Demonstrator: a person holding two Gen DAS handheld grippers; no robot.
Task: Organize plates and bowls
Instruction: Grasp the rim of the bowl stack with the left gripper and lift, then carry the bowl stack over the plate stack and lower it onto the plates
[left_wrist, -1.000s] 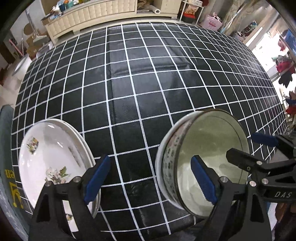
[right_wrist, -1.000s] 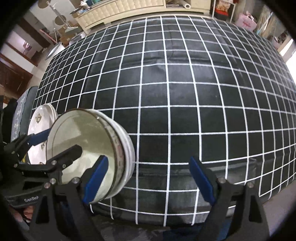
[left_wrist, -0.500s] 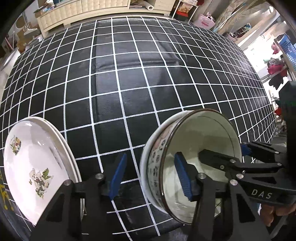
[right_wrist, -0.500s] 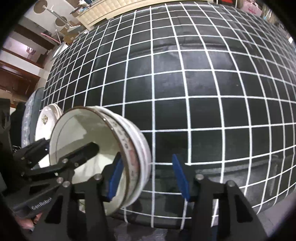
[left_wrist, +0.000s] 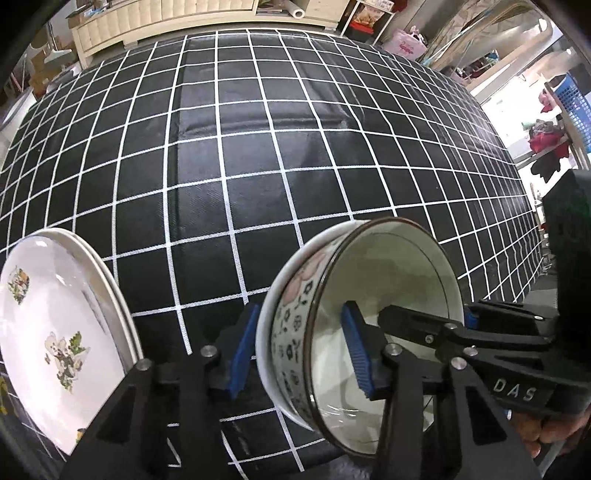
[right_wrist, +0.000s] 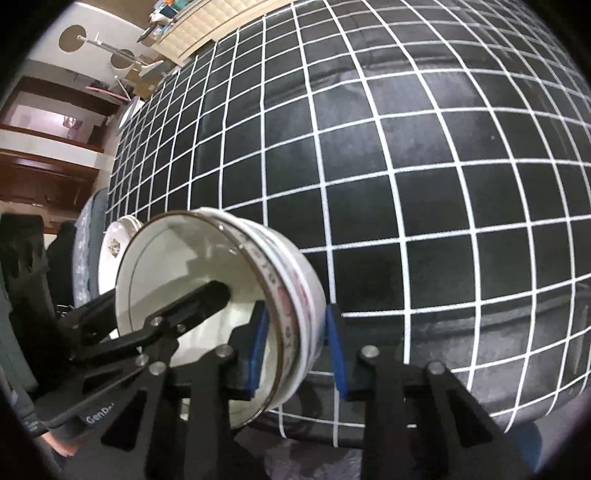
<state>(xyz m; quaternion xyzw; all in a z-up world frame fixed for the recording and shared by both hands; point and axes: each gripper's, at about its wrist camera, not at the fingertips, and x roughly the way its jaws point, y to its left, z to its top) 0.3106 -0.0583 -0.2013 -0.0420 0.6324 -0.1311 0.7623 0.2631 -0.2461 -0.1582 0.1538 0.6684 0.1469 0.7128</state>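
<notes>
Left wrist view: bowls (left_wrist: 365, 314), two nested, sit lower right of frame at the near edge of the cloth (left_wrist: 258, 147); the mouth reads as facing right, axis across the frame, though fisheye tilt may exaggerate this. Left gripper (left_wrist: 299, 354) straddles the wall, one pad inside, one outside; jaws narrowed about it, contact not certain. Right gripper (right_wrist: 295, 343) straddles the opposite wall likewise. Plates (left_wrist: 62, 332) stacked lower left, apart from bowls. Step judged: two-handed grasp of bowls. Next: confirm both pinches firm, lift level, then place.
</notes>
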